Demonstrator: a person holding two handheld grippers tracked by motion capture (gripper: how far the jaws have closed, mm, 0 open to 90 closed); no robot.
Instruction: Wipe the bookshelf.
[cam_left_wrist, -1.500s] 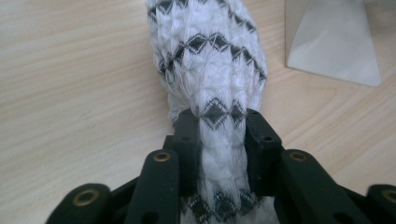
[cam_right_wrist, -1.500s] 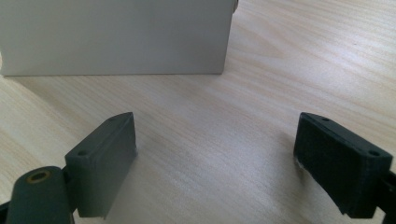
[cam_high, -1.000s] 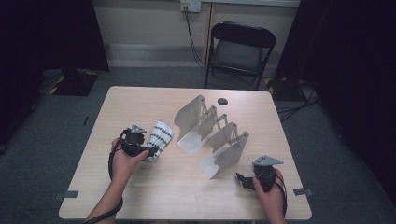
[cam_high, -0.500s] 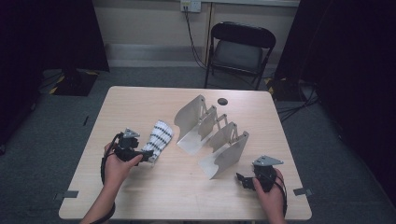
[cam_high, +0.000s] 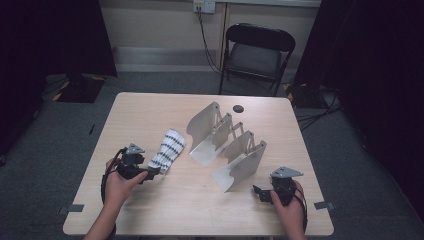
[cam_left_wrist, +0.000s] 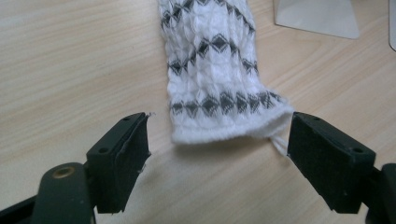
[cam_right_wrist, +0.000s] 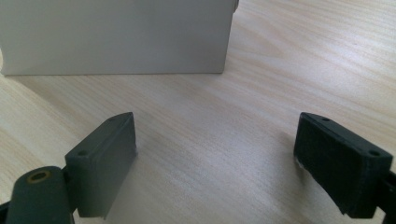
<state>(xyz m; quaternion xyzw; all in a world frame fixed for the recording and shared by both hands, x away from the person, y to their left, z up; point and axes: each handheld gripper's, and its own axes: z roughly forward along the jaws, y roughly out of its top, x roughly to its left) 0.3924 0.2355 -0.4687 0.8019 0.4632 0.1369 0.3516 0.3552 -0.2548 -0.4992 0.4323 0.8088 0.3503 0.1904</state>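
left gripper (cam_left_wrist: 219, 144): jaws wide, just been opening, sock (cam_left_wrist: 217, 70) hem lies free between fingertips | right gripper (cam_right_wrist: 217, 158): jaws wide, bare table (cam_right_wrist: 289, 60) between

A pale wood worktop (cam_high: 150, 107) with rounded corners stands on grey carpet. A white sock (cam_high: 167, 149) with dark patterned bands lies flat on its left half, toe end toward the far side. Just right of it stands a grey folding rack (cam_high: 227, 145) of curved panels, running diagonally. A small dark round disc (cam_high: 238, 108) sits near the far edge.
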